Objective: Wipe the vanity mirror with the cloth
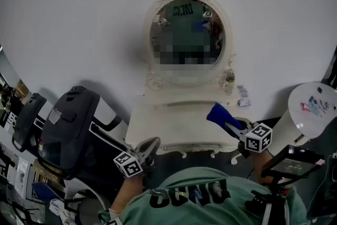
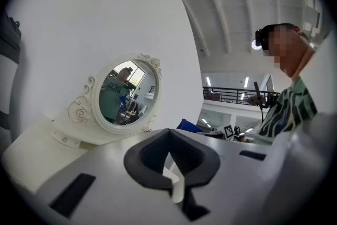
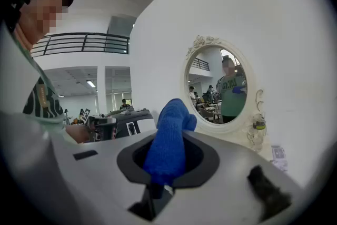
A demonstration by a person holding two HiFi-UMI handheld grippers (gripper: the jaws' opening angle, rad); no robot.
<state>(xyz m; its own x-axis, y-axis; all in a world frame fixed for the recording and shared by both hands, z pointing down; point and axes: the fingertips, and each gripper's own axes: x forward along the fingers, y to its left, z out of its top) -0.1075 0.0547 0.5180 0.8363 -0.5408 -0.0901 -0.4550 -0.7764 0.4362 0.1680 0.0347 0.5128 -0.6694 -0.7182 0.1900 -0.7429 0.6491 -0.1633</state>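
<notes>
The oval vanity mirror in its ornate white frame stands at the back of a white vanity table, against a white wall. My right gripper is shut on a blue cloth and holds it over the table's right part, below and short of the glass. In the right gripper view the cloth sticks up out of the jaws, with the mirror ahead to the right. My left gripper hangs shut and empty off the table's front left corner. The left gripper view looks toward the mirror.
A small bottle and a little card stand at the mirror's right foot. A black machine fills the floor to the left. A white round lamp-like object and a dark screen stand to the right.
</notes>
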